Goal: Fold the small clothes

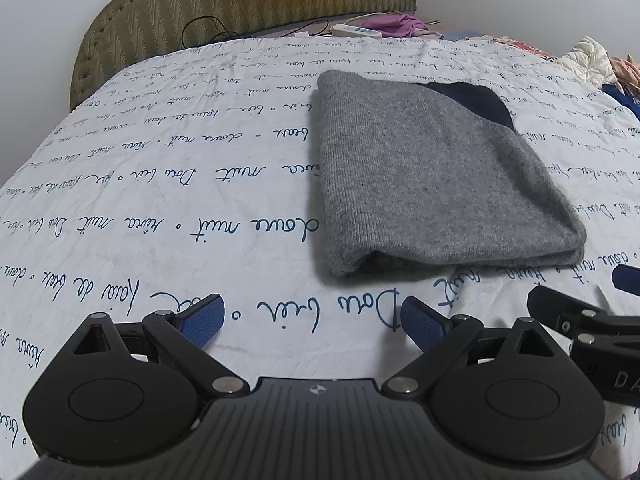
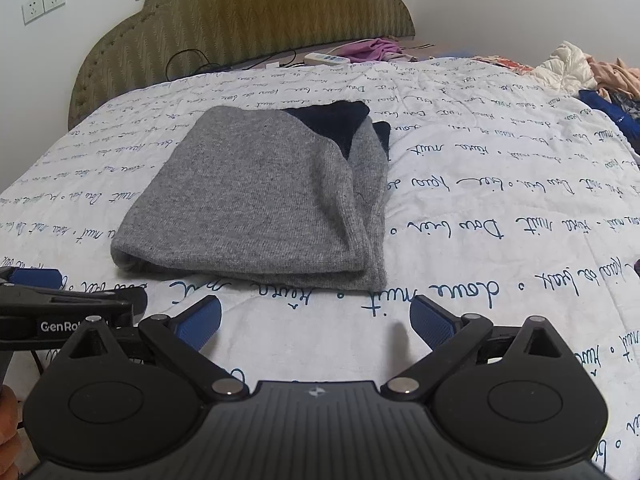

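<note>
Folded grey knit (image 2: 260, 196) on script-print quilt (image 2: 500, 208), "GenRo" on left gripper (image 2: 52, 300), both grippers' jaws spread.

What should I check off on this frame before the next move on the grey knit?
1. Left gripper jaws open, holding nothing: ok.
2. Right gripper jaws open, holding nothing: ok.
3. Grey knit garment folded, lying flat on the bedspread: ok.
4. Edges aligned: not ok, a dark navy part shows at the far corner.
5. Both grippers short of the garment's near edge, not touching: ok.
6. Layer count inside the fold: cannot tell.
</note>
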`<state>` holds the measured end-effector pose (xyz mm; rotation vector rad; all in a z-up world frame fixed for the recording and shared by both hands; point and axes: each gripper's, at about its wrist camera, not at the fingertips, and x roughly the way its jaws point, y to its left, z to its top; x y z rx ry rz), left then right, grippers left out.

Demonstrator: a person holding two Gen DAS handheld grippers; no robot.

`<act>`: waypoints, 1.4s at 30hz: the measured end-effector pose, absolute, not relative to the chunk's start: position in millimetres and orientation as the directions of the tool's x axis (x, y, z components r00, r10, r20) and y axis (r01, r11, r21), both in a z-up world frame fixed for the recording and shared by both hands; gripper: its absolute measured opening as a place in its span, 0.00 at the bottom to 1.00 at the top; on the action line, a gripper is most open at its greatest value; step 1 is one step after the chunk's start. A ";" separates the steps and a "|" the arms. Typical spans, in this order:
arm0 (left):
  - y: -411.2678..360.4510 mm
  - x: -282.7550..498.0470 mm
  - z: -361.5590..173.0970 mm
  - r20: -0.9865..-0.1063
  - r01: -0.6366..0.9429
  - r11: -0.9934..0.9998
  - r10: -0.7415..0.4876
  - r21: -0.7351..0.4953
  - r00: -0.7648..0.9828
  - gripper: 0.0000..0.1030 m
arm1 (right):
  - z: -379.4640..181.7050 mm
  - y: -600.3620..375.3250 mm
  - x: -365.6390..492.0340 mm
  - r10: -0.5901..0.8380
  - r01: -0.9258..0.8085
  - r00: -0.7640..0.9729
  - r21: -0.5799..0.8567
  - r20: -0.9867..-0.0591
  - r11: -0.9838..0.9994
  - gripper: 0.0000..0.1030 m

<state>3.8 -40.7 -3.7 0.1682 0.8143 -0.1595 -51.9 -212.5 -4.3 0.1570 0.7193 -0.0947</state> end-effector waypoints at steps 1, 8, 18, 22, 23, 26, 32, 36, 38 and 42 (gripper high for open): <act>-40.4 2.9 -3.8 -0.733 0.206 0.975 -0.076 0.088 0.675 0.94 | -4.3 -212.8 -52.0 -0.032 0.142 0.748 0.112 -0.663 0.983 0.99; -40.2 0.6 -4.4 -0.730 0.203 0.974 -0.065 0.102 0.681 0.94 | -5.7 -213.6 -52.2 -0.031 0.149 0.740 0.118 -0.671 0.982 0.99; -40.4 -1.7 -5.5 -0.728 0.202 0.974 -0.065 0.103 0.682 0.94 | -9.8 -210.8 -53.6 -0.025 0.144 0.733 0.119 -0.679 0.982 0.99; -40.1 -1.8 -5.4 -0.728 0.202 0.974 -0.065 0.103 0.682 0.95 | -10.5 -210.7 -54.3 -0.022 0.143 0.731 0.121 -0.682 0.982 0.99; -40.1 -1.9 -5.5 -0.728 0.202 0.974 -0.065 0.103 0.682 0.95 | -10.6 -210.2 -54.8 -0.022 0.142 0.731 0.121 -0.683 0.982 0.99; -39.6 -2.7 -5.0 -0.727 0.203 0.974 -0.064 0.105 0.684 0.95 | -10.5 -210.0 -55.0 -0.021 0.140 0.730 0.120 -0.683 0.983 0.99; -39.5 -4.6 -4.2 -0.724 0.207 0.972 -0.067 0.107 0.687 0.95 | -11.1 -208.4 -56.5 -0.018 0.134 0.730 0.117 -0.683 0.984 0.99; -40.5 -5.6 -3.9 -0.722 0.208 0.972 -0.068 0.107 0.689 0.95 | -10.7 -208.0 -57.2 -0.019 0.134 0.730 0.115 -0.683 0.984 0.99; -40.3 -5.6 -3.9 -0.723 0.208 0.973 -0.071 0.101 0.687 0.95 | -10.6 -207.7 -57.6 -0.019 0.133 0.731 0.115 -0.682 0.984 0.99; -40.6 -5.2 -3.5 -0.725 0.206 0.974 -0.075 0.094 0.684 0.95 | -10.6 -207.5 -57.6 -0.019 0.133 0.730 0.115 -0.683 0.984 0.99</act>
